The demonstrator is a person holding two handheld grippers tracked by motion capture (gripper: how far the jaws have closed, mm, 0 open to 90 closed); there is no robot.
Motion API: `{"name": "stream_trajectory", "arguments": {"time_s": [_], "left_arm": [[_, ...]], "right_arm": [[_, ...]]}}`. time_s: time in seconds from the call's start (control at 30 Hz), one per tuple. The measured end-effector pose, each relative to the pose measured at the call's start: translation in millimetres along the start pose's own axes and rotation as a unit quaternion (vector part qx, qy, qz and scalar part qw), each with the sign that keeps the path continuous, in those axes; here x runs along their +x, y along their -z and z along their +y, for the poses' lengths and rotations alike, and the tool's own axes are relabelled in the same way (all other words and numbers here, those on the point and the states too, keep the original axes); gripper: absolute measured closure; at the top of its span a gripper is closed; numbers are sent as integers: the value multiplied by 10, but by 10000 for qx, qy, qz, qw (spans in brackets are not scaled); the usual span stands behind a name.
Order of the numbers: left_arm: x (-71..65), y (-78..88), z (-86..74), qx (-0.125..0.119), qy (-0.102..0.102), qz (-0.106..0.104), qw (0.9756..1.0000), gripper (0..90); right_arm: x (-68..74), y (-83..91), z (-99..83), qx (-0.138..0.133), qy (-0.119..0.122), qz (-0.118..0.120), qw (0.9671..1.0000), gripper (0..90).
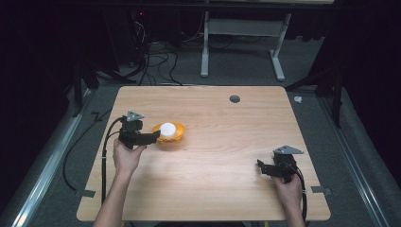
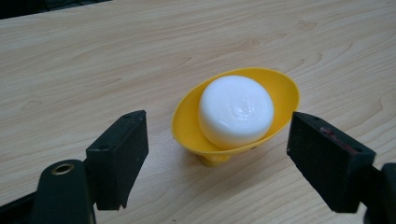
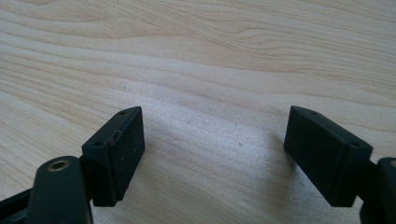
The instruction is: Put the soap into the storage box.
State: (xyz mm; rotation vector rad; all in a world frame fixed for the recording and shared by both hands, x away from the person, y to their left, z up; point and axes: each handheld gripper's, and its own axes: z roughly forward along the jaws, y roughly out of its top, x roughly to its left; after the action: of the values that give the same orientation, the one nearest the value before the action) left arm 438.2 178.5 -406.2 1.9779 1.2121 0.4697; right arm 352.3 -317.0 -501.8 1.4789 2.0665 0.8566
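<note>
A small yellow bowl (image 1: 176,135) (image 2: 285,93) stands on the wooden table (image 1: 222,156), left of centre. A round white block like a bar of soap (image 1: 167,128) (image 2: 236,109) lies in it. My left gripper (image 1: 156,137) (image 2: 217,158) is open just in front of the bowl, its jaws spread wider than the bowl and touching nothing. Near the table's front right, my right gripper (image 1: 261,166) (image 3: 212,156) is open over bare wood with nothing between its jaws.
A dark round grommet (image 1: 234,99) sits in the table's far part. Cables trail from both grippers off the front and left edges. Beyond the table stand white desk legs (image 1: 204,52) and tangled cords on the grey floor.
</note>
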Motion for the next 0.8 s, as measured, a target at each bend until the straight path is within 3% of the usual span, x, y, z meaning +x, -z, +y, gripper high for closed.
{"name": "stream_trajectory", "arguments": {"time_s": [0.8], "left_arm": [[66, 273, -196, -169, 178, 11, 9997, 213]], "right_arm": [[0, 0, 0, 5, 11, -4, 10000, 211]]}}
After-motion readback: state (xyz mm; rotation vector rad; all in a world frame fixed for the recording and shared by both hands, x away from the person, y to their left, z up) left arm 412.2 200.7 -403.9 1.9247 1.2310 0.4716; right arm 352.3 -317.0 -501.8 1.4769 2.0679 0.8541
